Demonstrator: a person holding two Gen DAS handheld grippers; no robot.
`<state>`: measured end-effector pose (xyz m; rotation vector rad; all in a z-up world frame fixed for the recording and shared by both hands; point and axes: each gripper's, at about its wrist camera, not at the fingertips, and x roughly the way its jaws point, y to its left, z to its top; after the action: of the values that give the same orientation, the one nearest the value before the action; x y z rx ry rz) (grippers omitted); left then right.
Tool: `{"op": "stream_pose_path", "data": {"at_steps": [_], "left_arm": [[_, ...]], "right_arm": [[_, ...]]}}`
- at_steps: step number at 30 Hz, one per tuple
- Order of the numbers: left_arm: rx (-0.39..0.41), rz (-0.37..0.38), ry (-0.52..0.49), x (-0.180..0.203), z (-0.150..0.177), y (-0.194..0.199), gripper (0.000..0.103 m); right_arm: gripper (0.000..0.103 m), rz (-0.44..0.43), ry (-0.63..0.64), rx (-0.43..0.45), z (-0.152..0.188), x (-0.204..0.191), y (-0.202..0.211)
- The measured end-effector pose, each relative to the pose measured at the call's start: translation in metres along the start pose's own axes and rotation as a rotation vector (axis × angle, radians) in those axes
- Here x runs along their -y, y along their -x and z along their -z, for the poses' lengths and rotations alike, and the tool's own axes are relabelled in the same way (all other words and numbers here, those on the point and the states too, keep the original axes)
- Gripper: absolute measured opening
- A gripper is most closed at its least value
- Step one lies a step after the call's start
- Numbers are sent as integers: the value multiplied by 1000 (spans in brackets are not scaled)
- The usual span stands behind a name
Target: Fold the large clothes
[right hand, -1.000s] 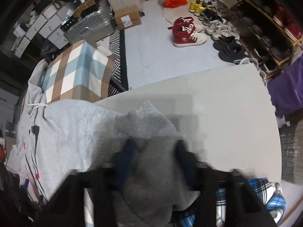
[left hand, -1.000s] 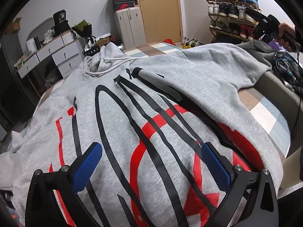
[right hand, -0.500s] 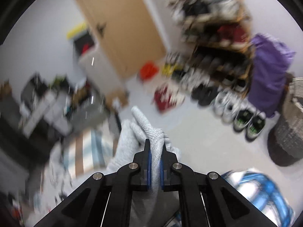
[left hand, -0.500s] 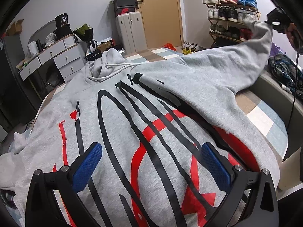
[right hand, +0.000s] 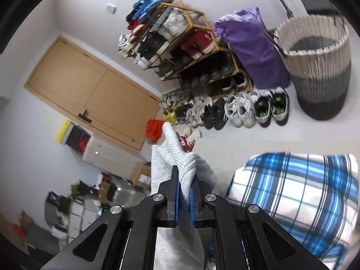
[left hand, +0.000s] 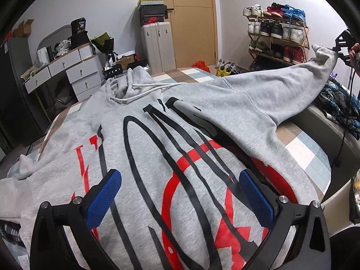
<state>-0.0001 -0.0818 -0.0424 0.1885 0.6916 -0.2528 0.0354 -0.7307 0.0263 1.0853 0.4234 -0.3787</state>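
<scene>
Grey hoodie face-up on bed, one sleeve lifted taut

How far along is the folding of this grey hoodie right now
Early. Done: the grey hoodie lies spread face up on the bed, hood away from the camera. In hand: the right gripper is shut on the sleeve cuff, holding that sleeve stretched out past the bed edge. The left gripper hovers open over the chest print. Left: no fold shows yet, so both sleeves and the body remain.

We lose the hoodie's hem under the left view's bottom edge; its cuff vanishes between the right gripper's pads, the checked blanket cropped right.
</scene>
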Motion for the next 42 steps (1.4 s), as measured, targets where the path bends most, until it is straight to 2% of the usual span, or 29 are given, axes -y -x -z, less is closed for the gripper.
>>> {"op": "stream_pose_path", "data": {"at_steps": [4, 7, 11, 14, 16, 19, 22, 23, 26, 27, 28, 29, 32, 34, 38, 42], "left_arm": [[11, -7, 13, -8, 1, 5, 102], [18, -9, 29, -15, 1, 7, 102], [18, -3, 68, -25, 1, 10, 102], [34, -9, 97, -34, 1, 15, 102], [58, -31, 118, -43, 0, 21, 102], [89, -76, 174, -66, -1, 32, 102], [103, -110, 294, -103, 2, 42, 102], [105, -120, 342, -117, 4, 46, 102], [119, -139, 451, -152, 13, 60, 102], [130, -155, 480, -163, 16, 67, 102], [144, -173, 500, -173, 20, 73, 102], [159, -196, 513, -182, 23, 79, 102], [191, -261, 560, -205, 29, 93, 102], [203, -275, 601, -219, 33, 98, 102], [220, -286, 699, -243, 39, 101, 102], [208, -252, 750, -256, 44, 96, 102]], "right_arm": [[7, -48, 36, -8, 1, -10, 12], [7, -143, 131, -12, 9, -38, 24], [7, -287, 349, 23, 30, -93, 45], [7, -400, 491, 7, 60, -137, 60], [7, -444, 548, -13, 86, -159, 67], [7, -571, 639, -87, 141, -208, 73], [7, -681, 693, -174, 195, -244, 70], [7, -722, 717, -218, 223, -260, 65], [7, -778, 747, -325, 285, -287, 49], [7, -802, 758, -381, 317, -297, 39], [7, -811, 762, -406, 333, -300, 34], [7, -823, 774, -461, 365, -308, 22], [7, -811, 834, -573, 433, -318, -2], [7, -794, 895, -664, 488, -320, -21], [7, -729, 978, -787, 573, -303, -46], [7, -625, 1074, -849, 626, -286, -74]]}}
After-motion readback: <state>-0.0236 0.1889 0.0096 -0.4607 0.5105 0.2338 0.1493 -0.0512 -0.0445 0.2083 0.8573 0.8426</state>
